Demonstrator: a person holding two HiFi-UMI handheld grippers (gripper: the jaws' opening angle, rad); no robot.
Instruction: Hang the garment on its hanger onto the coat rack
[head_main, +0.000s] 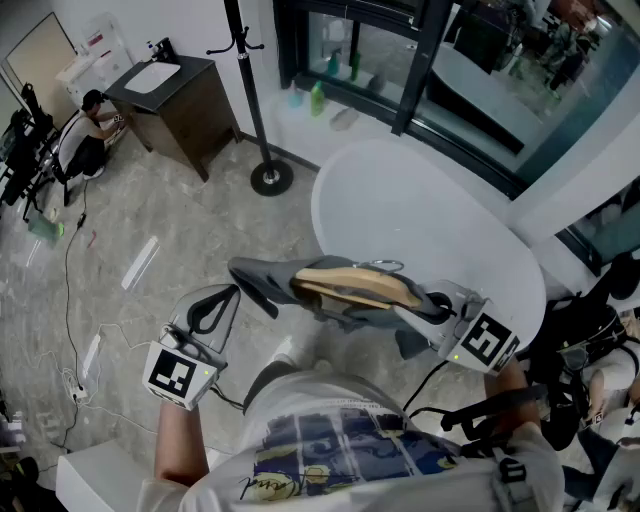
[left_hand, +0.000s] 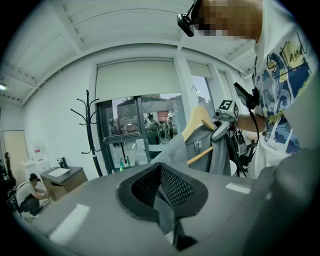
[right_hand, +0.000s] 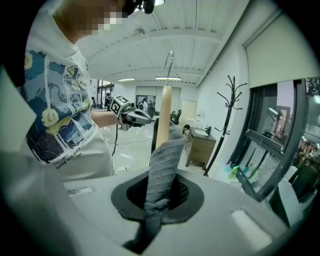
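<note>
Centrally, the right hand-held gripper (head_main: 432, 308) is clamped shut on the grey garment (head_main: 262, 280) beside its wooden hanger (head_main: 352, 287), apparently to bear the load. The left hand-held gripper (head_main: 222, 300) pinches a fabric edge, presumably to stop it trailing. The coat rack (head_main: 248, 90) stands well apart, upper left.

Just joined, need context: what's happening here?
A person works two handheld grippers. The right gripper is shut on the garment, on its hanger, by a white table. The left gripper is near the garment's other end; its grip is unclear. The coat rack stands ahead, bare.
</note>
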